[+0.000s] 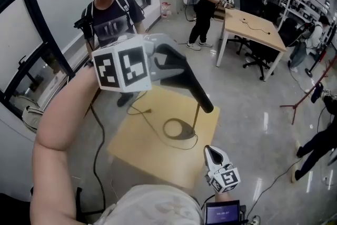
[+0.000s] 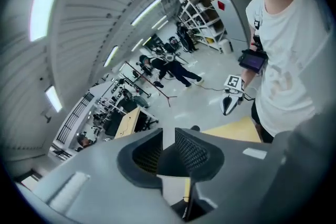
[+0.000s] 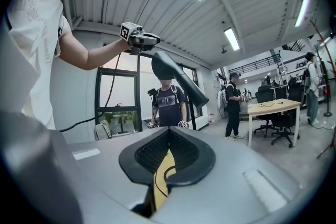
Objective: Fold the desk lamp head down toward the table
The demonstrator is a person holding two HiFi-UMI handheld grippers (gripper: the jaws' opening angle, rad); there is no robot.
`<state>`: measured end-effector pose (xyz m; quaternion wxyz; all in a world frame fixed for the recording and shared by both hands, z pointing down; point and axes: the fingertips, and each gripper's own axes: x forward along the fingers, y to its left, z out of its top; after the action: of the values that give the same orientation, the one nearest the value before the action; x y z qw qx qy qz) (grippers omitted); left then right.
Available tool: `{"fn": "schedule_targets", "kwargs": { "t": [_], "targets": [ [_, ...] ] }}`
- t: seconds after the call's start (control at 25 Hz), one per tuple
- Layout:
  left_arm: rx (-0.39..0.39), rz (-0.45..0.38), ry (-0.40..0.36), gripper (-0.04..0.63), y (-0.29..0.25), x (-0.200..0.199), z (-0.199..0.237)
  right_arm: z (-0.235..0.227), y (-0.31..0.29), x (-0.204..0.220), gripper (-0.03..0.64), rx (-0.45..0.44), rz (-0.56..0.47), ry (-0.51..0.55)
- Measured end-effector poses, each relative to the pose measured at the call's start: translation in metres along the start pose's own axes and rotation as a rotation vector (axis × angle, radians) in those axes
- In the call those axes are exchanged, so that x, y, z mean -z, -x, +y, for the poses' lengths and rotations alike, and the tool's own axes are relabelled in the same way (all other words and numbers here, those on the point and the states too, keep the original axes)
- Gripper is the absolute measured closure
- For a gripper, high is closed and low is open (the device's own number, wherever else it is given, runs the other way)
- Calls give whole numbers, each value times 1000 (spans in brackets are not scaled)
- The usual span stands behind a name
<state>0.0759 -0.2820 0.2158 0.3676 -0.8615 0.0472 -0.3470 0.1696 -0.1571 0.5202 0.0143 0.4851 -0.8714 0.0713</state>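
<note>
**Desk lamp head** (image 1: 196,91). Black and elongated, at the centre of the head view. It slants from upper left down to lower right, where it appears to meet the thin stem (image 1: 196,116). It is not folded: its free end stands high above the small wooden table (image 1: 150,158), so I judge the task to be at its start.

**Lamp base** (image 1: 187,133). A dark ring lying flat near the middle of the table, with the cord (image 1: 141,113) trailing off toward the left. It anchors the lamp while you work the head.

**Your left gripper** (image 2: 168,139). Raised at the upper left of the head view, at the free upper end of the lamp head.
- The jaws are parted a little.
- A dark wedge sits in the gap, likely that end of the head.
- Both pad faces show bare, so I read no clamp yet.
- You likely hold it there because the end farthest from the hinge gives the most leverage for swinging the head down.

**Your right gripper** (image 1: 210,153). Low at the lower right, near the table's front edge, pointing level toward the lamp.
- The jaws are together with nothing in them.
- Only table and cord show through the slit.
- It looks held in reserve, placed to steady the base if the lamp tips.

**Bystander** (image 1: 110,13). At the upper left, standing beyond the table.
</note>
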Motion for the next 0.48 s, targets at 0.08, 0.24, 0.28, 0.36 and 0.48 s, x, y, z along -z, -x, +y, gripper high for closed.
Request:
{"fn": "schedule_targets", "kwargs": {
  "t": [0.08,0.24,0.28,0.36,0.48],
  "targets": [
    [57,41,-35,517,-5,3,7,-4,4,2,604,7,-3,-9],
    [129,118,-63,452,-10,16,23,-15,14,6,604,24,6,-23],
    [144,136,-65,438,-11,19,26,-17,16,7,604,28,9,-25],
    [178,168,-62,414,-15,24,31,-21,19,8,604,31,15,-22],
    [244,208,-26,365,-19,35,33,-25,20,8,604,35,18,-20]
  ]
}}
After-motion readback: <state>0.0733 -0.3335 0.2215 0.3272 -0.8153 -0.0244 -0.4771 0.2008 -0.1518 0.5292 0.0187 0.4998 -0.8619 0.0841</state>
